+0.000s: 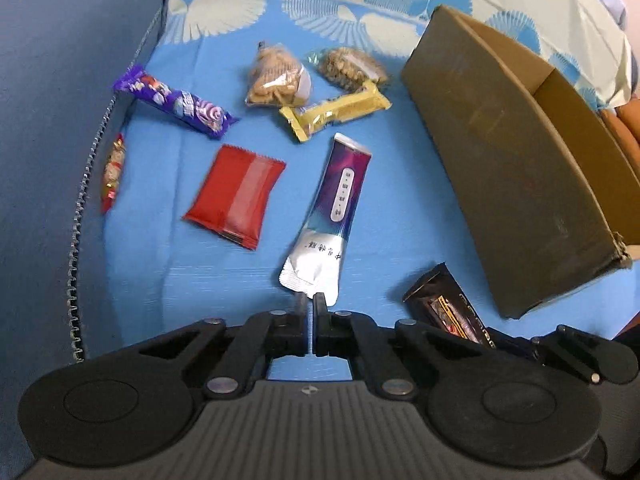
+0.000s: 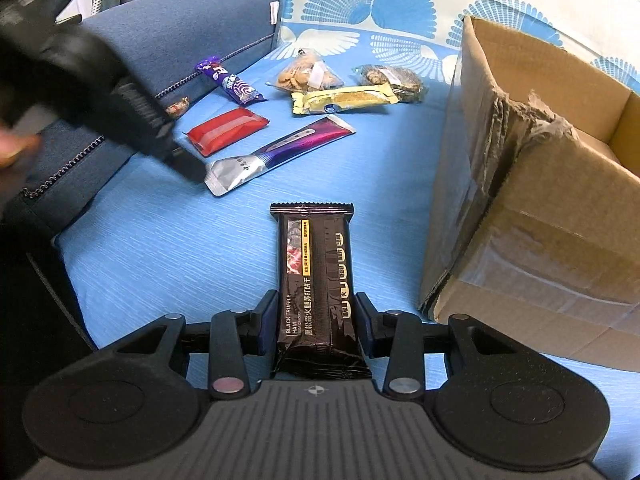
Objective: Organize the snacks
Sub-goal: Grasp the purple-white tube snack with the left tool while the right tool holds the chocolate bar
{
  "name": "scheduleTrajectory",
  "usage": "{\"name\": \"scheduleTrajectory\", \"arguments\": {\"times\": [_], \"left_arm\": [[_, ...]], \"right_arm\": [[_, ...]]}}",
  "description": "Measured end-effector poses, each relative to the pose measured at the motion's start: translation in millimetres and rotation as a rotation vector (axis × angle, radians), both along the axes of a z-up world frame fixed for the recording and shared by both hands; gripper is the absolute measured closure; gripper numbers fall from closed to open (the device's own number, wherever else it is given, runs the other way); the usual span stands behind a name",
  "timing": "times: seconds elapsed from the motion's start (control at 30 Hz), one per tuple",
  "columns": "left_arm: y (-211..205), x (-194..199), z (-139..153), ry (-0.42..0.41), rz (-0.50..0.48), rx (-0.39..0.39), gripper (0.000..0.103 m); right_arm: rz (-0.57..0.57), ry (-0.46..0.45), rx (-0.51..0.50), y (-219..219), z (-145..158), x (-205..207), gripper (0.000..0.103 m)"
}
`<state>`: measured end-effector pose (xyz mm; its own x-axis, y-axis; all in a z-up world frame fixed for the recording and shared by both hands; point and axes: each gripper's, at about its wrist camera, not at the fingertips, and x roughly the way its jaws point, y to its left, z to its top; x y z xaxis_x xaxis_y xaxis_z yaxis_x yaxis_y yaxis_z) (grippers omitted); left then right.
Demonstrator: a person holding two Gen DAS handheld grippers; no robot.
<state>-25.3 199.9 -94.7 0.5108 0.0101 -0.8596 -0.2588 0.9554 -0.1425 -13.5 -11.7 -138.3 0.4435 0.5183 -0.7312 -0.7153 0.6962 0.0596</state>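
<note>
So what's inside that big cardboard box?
Only the bare brown inner walls of the cardboard box show. No snack is visible inside, but its floor is hidden behind the near wall, so whether it's empty can't be told.

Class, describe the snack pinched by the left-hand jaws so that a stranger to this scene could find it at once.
Start at the cardboard box on the blue sheet and look to its open side of scattered snacks. Nearest the box lies a long flat stick pouch. It alone fades from a purple top to a silver bottom, with a white oval label, its silver corner pinched by the left gripper.
</note>
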Motion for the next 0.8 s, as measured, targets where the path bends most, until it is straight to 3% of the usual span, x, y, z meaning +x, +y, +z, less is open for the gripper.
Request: {"name": "scheduleTrajectory", "arguments": {"times": [0.03, 0.2, 0.3, 0.4, 0.47, 0.5, 0.57, 0.6, 0.8], "left_arm": [[-2, -2, 1, -0.018, -0.008, 0.019, 0.097], [-13, 18, 2, -0.084, -0.033, 0.069, 0.061], [-24, 43, -9, -0.069, -0.060, 0.116, 0.051], [-29, 63, -28, -0.001, -0.063, 0.181, 0.051], [-29, 65, -33, -0.013, -0.063, 0.196, 0.052], [-30, 66, -34, -0.013, -0.071, 0.207, 0.064], [-31, 66, -32, -0.015, -0.093, 0.211, 0.076], [-31, 65, -31, -0.010, -0.099, 0.206, 0.084], [-8, 33, -12, -0.022, -0.004, 0.077, 0.085]], "right_arm": [[-0.003, -0.001, 0.000, 0, 0, 0, 0.061], [-0.006, -0.002, 0.003, 2, 0, -1, 0.061], [-0.002, 0.005, 0.007, 0, 1, 0, 0.061], [-0.003, 0.012, 0.007, -2, 2, 1, 0.061], [0.001, 0.019, 0.008, -3, 2, 2, 0.056], [0.005, 0.022, 0.006, -2, 2, 3, 0.055], [0.011, 0.016, -0.002, 0, 2, 3, 0.055], [0.013, 0.013, -0.005, 1, 1, 3, 0.055], [0.013, -0.006, -0.002, 4, 1, 2, 0.061]]}}
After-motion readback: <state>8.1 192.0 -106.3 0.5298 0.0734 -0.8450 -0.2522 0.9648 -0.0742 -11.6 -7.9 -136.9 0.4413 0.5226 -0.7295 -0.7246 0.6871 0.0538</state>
